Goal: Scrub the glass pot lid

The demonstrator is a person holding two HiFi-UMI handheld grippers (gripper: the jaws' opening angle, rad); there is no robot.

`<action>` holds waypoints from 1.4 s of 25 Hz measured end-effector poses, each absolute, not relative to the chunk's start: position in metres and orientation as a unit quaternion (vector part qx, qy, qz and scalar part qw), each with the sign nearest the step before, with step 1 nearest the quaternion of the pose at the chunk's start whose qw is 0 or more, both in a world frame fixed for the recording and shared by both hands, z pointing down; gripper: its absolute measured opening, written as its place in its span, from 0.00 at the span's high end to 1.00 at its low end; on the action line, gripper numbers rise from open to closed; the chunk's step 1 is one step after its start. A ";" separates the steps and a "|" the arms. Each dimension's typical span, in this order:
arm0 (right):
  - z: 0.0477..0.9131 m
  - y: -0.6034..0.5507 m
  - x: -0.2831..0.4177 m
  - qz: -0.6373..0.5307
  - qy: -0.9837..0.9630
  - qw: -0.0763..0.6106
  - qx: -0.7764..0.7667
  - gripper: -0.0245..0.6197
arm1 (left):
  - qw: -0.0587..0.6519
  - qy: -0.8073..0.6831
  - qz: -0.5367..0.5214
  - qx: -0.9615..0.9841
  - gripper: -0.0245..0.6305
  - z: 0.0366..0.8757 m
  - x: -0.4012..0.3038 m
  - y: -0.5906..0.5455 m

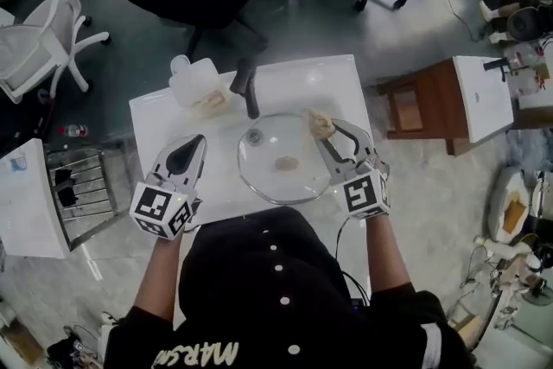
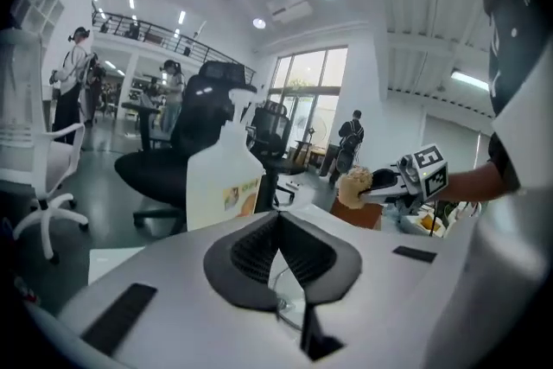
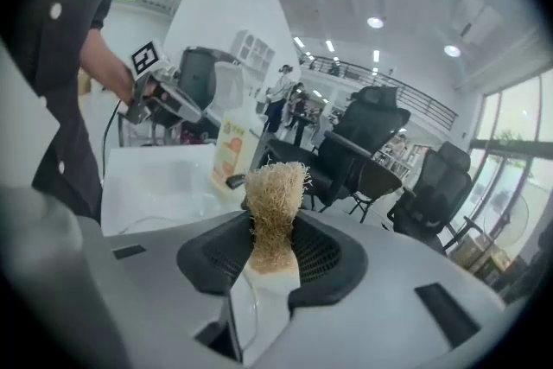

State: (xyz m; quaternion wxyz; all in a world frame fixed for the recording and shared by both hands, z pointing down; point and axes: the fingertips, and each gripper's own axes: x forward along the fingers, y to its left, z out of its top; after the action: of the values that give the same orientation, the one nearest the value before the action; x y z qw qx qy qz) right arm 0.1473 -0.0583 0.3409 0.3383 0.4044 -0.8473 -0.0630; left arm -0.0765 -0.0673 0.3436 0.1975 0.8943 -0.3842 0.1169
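White tabletop (image 1: 164, 121), glass pot lid (image 1: 268, 173) lying flat at its centre, right in front of the person. Pale soap bottle (image 1: 192, 80) stands at the far left, clear of the lid.

Left gripper (image 1: 199, 141) hangs just beside the lid's left rim, not touching it. Its fingers (image 2: 251, 251) are pressed together with nothing between them. Right gripper (image 1: 328, 136) is over the lid's right rim, fingers (image 3: 324, 251) pinching a loofah scrubber (image 3: 275, 203) that sticks out past the tips. A small loofah scrap (image 1: 286, 162) sits on the glass.

Judged step: bring the scrubber down and start rubbing. The lid looks free to slide, so the left gripper should open and take the rim or knob first. Press with the loofah's tip, not the fingers, and work in small circles from the rim inward.
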 end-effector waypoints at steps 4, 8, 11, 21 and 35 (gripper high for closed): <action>0.287 -0.061 0.143 -0.068 -0.856 0.241 0.453 0.74 | 0.165 -0.392 0.071 0.902 0.92 0.294 -0.085 -0.064; 0.238 -0.054 0.137 -0.071 -0.857 0.147 0.489 0.74 | 0.145 -0.402 0.044 0.903 0.92 0.255 -0.091 -0.062; 0.214 -0.051 0.138 -0.059 -0.844 0.093 0.524 0.74 | 0.128 -0.412 0.039 0.901 0.92 0.238 -0.103 -0.063; 0.179 -0.017 0.169 -0.068 -0.788 0.007 0.612 0.74 | 0.093 -0.436 0.019 0.895 0.92 0.210 -0.115 -0.052; 0.166 0.006 0.174 -0.076 -0.770 0.016 0.634 0.74 | 0.084 -0.432 0.030 0.898 0.92 0.208 -0.110 -0.048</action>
State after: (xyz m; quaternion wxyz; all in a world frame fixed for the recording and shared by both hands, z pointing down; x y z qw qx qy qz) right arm 0.1742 0.0064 0.1665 0.0162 0.6337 -0.7697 -0.0758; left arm -0.1103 -0.0483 0.2085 0.0838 0.8975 -0.4319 0.0305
